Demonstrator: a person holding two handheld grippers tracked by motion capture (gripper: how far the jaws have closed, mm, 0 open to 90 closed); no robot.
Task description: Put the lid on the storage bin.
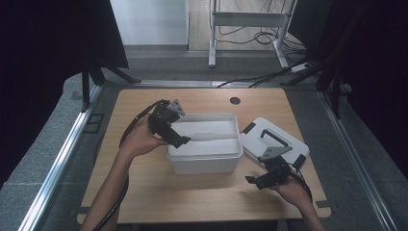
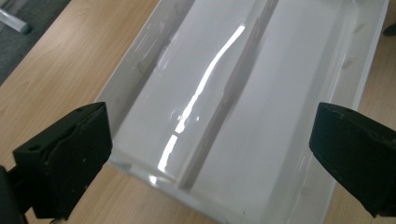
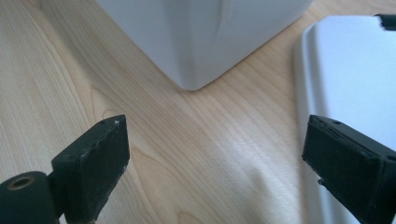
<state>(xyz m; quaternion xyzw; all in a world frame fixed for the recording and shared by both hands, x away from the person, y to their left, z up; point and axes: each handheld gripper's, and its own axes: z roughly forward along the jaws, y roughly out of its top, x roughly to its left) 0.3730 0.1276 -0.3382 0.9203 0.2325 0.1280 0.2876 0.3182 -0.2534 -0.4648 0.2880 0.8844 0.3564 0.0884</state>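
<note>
With both tongs (image 1: 179, 140) (image 1: 251, 180) apart, I'd grip the stiff, probably slippery bin (image 1: 206, 161) at its nine-o'clock rim.

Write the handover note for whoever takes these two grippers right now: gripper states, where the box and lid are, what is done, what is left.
Left gripper: open, nothing held, over the left end of the white box.
Right gripper: open, nothing held, above the table, near the box's front right corner.
Box: mid-table, uncovered; nothing visible inside in the left gripper view.
Lid: flat on the table to the right of the box, black handle up.
Done: lid is off and set aside.
Left: probably the lid goes back on; nothing is gripped yet.
</note>
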